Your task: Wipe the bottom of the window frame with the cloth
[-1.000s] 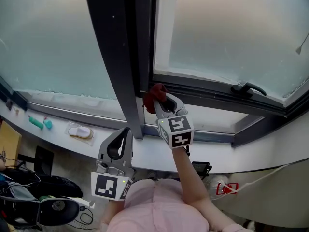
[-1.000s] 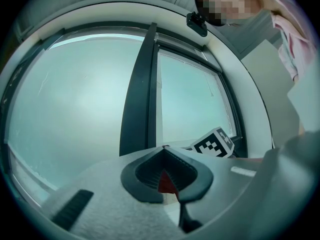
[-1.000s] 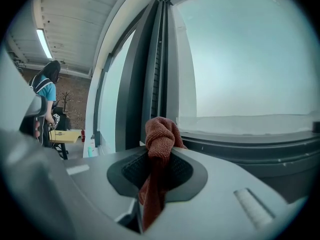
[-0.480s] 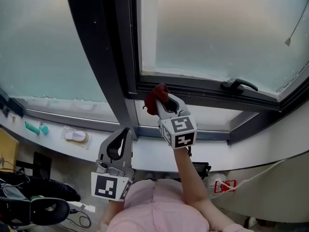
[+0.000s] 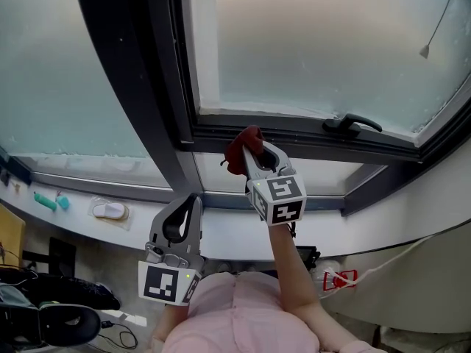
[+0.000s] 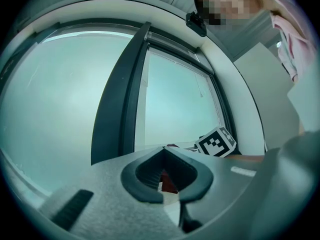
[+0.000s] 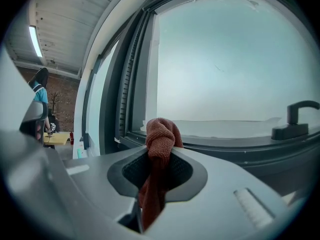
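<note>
Now cloth (image 7: 159, 149) within right gripper (image 7: 155, 171)

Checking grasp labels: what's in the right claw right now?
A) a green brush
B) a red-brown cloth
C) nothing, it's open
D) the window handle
B: the right gripper view shows the right claw shut on the red-brown cloth, which bunches up above the jaws and hangs down between them.
</note>
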{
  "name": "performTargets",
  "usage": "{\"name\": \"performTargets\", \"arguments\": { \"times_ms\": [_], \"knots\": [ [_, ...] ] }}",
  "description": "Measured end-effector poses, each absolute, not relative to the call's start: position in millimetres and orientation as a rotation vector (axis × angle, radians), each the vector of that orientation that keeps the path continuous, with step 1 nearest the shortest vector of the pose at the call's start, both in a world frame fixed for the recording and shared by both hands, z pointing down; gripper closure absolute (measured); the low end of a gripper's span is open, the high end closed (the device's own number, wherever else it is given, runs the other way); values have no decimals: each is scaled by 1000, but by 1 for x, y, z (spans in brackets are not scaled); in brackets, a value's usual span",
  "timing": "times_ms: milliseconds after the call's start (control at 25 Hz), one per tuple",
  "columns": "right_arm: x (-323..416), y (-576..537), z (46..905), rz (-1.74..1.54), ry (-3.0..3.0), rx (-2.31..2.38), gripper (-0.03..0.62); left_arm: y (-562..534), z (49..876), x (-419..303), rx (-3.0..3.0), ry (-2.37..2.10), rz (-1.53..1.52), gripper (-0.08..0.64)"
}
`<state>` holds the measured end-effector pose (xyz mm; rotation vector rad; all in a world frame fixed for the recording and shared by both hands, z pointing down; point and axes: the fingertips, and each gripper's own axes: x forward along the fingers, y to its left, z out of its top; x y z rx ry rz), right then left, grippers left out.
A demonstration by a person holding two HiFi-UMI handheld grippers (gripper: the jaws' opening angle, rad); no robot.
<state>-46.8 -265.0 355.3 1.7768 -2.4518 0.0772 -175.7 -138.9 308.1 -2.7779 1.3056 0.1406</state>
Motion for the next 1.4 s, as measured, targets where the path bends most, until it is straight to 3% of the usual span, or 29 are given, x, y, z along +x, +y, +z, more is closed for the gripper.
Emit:
{"name": "performTargets", "arguments": {
  "times_ms": [1400],
  "knots": [
    [79, -232, 358, 83, -2403, 1886, 522, -125, 311, -66, -2835, 1215, 151, 566]
  ]
}}
